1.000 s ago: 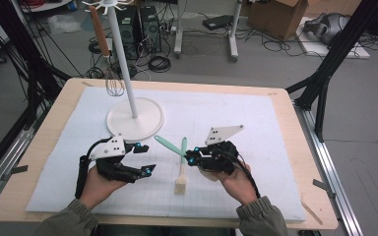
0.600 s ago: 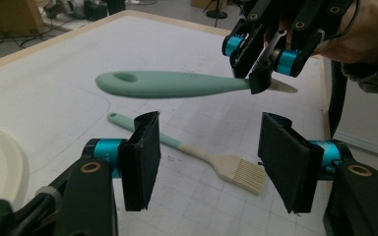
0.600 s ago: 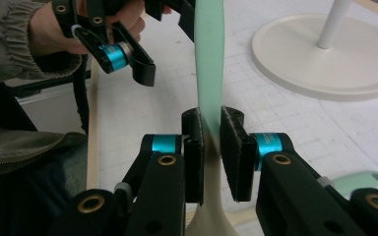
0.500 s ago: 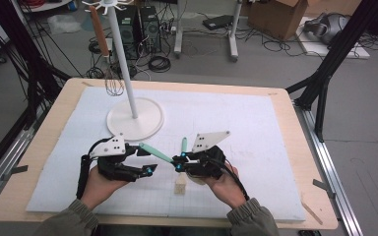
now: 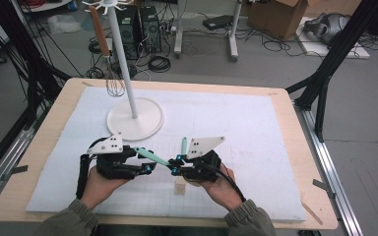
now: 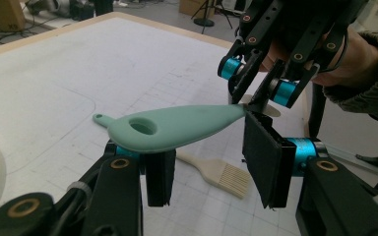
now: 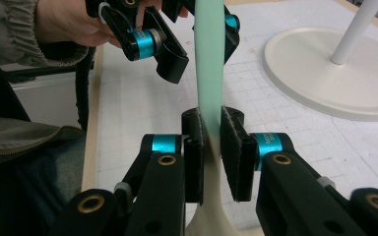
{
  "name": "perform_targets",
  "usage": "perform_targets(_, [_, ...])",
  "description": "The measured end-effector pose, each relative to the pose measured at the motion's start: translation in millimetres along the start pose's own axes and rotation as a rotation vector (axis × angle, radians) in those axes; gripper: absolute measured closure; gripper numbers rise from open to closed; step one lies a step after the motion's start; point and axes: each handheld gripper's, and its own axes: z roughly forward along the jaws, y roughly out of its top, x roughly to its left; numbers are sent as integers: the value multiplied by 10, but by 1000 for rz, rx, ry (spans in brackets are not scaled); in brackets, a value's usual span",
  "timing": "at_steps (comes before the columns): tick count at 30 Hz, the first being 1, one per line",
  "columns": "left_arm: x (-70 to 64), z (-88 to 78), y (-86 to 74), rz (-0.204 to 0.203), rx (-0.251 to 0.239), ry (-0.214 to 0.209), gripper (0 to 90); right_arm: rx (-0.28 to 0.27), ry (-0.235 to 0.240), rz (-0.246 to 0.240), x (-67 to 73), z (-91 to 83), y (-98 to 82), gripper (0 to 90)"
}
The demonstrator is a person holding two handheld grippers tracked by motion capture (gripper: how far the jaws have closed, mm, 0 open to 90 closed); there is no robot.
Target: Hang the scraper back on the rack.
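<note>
A utensil with a mint-green handle (image 5: pixel 152 156) and a hanging hole at its end is held level above the white mat. My right gripper (image 5: pixel 174 166) is shut on the handle (image 7: pixel 209 73) near its cream-coloured end. My left gripper (image 5: pixel 145 160) faces it from the left. The handle's holed end (image 6: pixel 172 129) lies between the left gripper's (image 6: pixel 209 147) jaws, resting over one pad while the other pad stands apart. Those jaws have just been closing. The right gripper (image 6: pixel 253 93) shows close ahead in the left gripper view.
A cream pastry brush (image 6: pixel 216 172) lies on the mat (image 5: pixel 236 123) under the two grippers. A white stand with a round base (image 5: pixel 134 119) rises at the back left, with a whisk (image 5: pixel 113 83) hanging from it. The table's front edge is near the hands.
The right gripper has carried the mint utensil to the left, up to the left gripper. The left jaws have narrowed around the handle's holed end.
</note>
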Motion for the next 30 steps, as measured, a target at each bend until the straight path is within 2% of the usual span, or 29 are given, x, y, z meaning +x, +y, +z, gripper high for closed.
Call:
perform_targets(15, [34,8,-20,-56,-20,-35,584,21,-39,-58,44,22,8,801])
perform_targets(24, [53,12,-33,-73,-27,-52,625,34,-58,-95,78,33,15,800])
perform_targets(27, [59,10,-42,-90,-43,-76,696,36,-69,-107,97,37,19,800])
perform_targets(30, [88,6,-49,-139,-77,-141,772,32,-100,-141,124,48,29,798])
